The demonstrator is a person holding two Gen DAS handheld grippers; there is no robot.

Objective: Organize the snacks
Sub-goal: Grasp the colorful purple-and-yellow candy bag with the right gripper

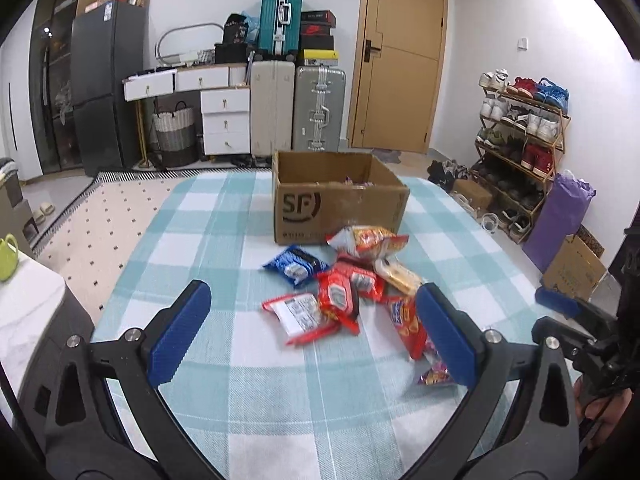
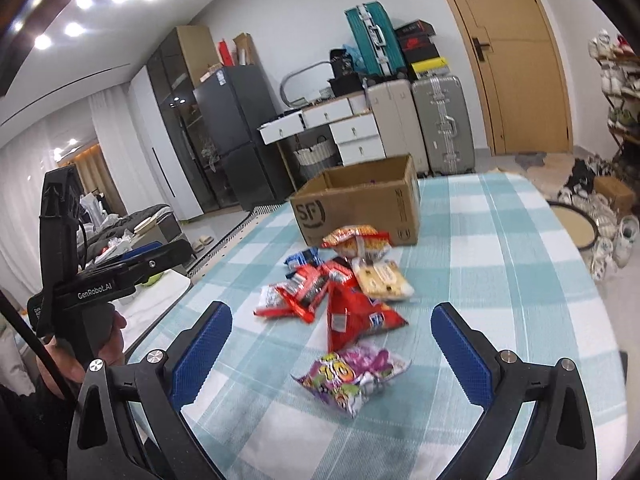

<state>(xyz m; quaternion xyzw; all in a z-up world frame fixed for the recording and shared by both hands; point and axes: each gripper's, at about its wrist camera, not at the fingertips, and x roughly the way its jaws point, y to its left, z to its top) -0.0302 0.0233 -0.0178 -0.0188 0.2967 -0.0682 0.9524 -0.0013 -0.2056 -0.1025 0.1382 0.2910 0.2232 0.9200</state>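
Your right gripper (image 2: 332, 336) stands with its jaws spread wide and nothing pinched; its blue pads (image 2: 204, 344) hang above the desk (image 2: 500, 280) on either side of a purple and yellow candy bag (image 2: 352, 376), which lies flat on the checked cloth and touches neither pad. Just beyond that bag lies a red chip bag (image 2: 356, 316), and behind it the rest of the snack pile: red wrappers (image 2: 308, 284), a pale biscuit pack (image 2: 384, 280), a blue cookie pack (image 2: 302, 258) and an orange-red bag (image 2: 356, 240) that rests against the front of the cardboard box (image 2: 360, 208). Your left gripper (image 1: 312, 316) is likewise spread with nothing between its pads; it hangs over the near edge of the pile, with a white-labelled red wrapper (image 1: 300, 316) in the gap and clear of both pads. The box (image 1: 340, 204) stands open at the far side of the desk, behind the pile, and a few items show inside it. Your left hand (image 2: 92, 344) holds its gripper handle at the left edge of the right wrist view.
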